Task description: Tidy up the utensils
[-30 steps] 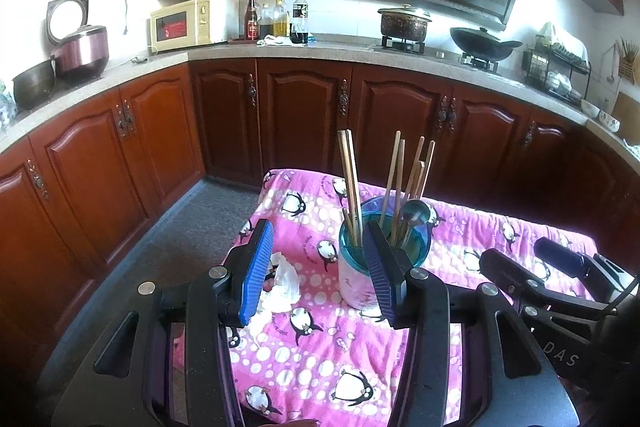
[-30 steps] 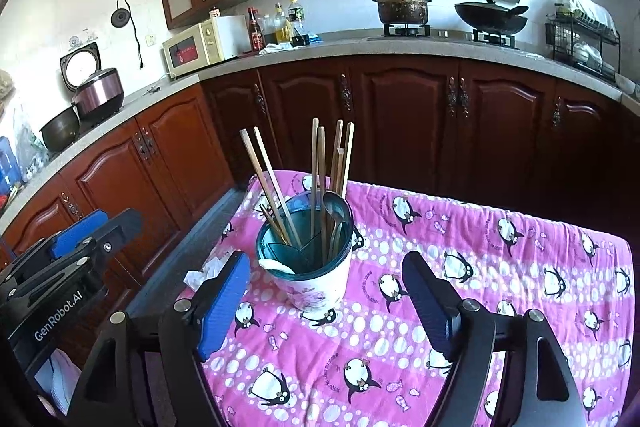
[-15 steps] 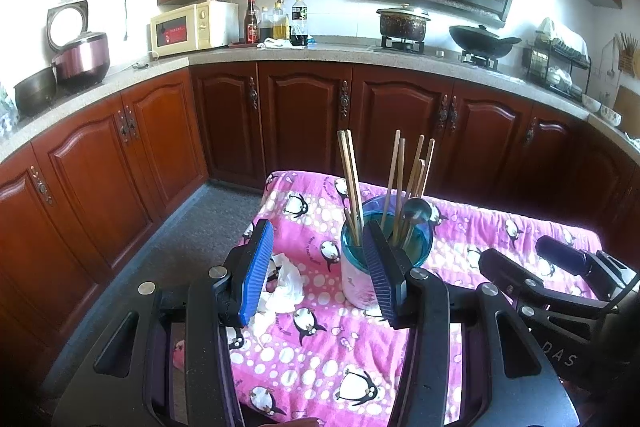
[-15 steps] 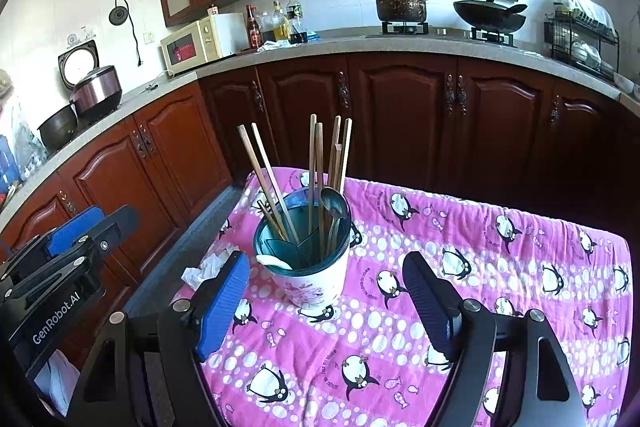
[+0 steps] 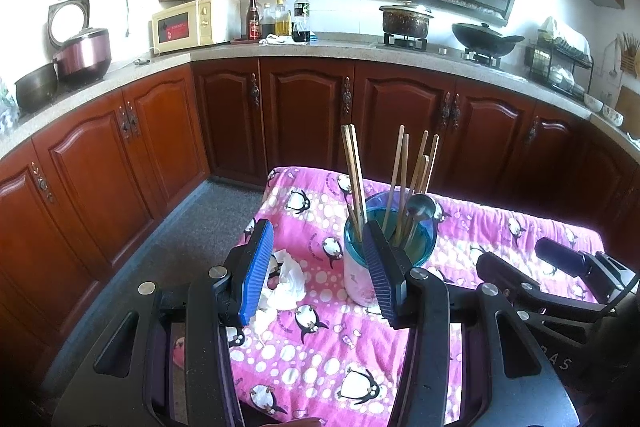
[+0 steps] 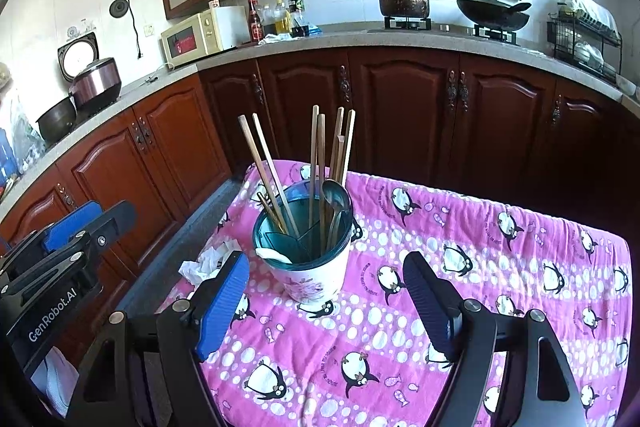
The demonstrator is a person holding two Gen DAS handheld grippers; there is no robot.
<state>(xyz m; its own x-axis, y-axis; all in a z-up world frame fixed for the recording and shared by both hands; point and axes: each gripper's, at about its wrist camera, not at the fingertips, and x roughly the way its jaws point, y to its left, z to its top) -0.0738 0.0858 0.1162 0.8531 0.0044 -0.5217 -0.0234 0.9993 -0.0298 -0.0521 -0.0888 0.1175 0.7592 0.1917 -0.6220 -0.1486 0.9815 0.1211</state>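
A utensil holder point(image 6: 308, 267) stands upright on the tabletop point(image 6: 500, 247), which is draped in a pink cloth printed with penguins and white dots. The holder is a round cup, white with a faint floral print on its outside and a teal liner inside that is split into compartments by thin walls. Wooden chopsticks point(image 6: 320, 163) rise out of it, long axes close to vertical: one pair leans up and away toward the left, while the others stand nearly straight in a loose bunch behind. A metal spoon point(image 6: 335, 197) sits handle-down among them, its bowl up at the rim on the far right side. A white spoon point(image 6: 274, 254) lies low against the near left rim, tilted almost flat.

Just left of the holder a crumpled white tissue point(image 5: 286, 283) rests on the cloth.

The left tool point(image 5: 316, 275) hovers near the holder's left side, its jaws partly apart with nothing between them; its right finger merely overlaps the cup in the left wrist view. The right tool point(image 6: 326, 311) sits in front of the holder, jaws wide apart and gripping nothing, the cup standing clear beyond the fingertips.
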